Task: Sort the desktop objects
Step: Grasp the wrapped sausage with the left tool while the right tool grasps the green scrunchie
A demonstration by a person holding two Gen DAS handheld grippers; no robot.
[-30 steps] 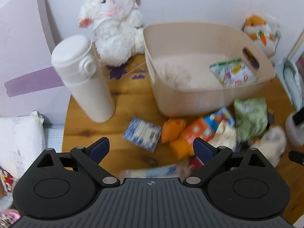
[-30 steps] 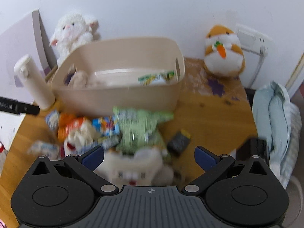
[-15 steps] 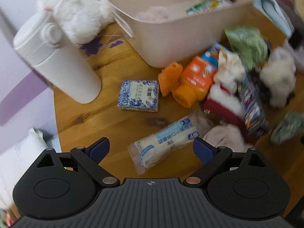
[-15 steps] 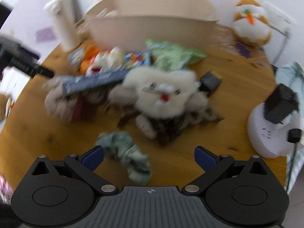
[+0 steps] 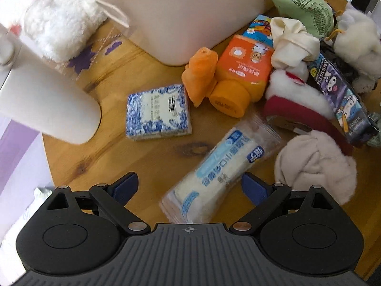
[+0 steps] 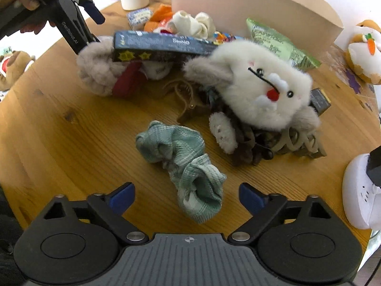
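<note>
Between my left tongs point(image 5: 189, 187), a clear-wrapped white roll point(image 5: 220, 166) lies slanted; between my right tongs point(image 6: 187, 196), a crumpled green cloth point(image 6: 183, 159), mid-counter.

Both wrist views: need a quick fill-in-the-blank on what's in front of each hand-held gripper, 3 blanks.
1. Between the open fingers of the left hand-held gripper lies a clear ____ with blue print.
2. In front of the right hand-held gripper lies a green ____ on the table.
3. The orange bottle lies beside a beige ____.

Missing: packet; scrunchie; bin
</note>
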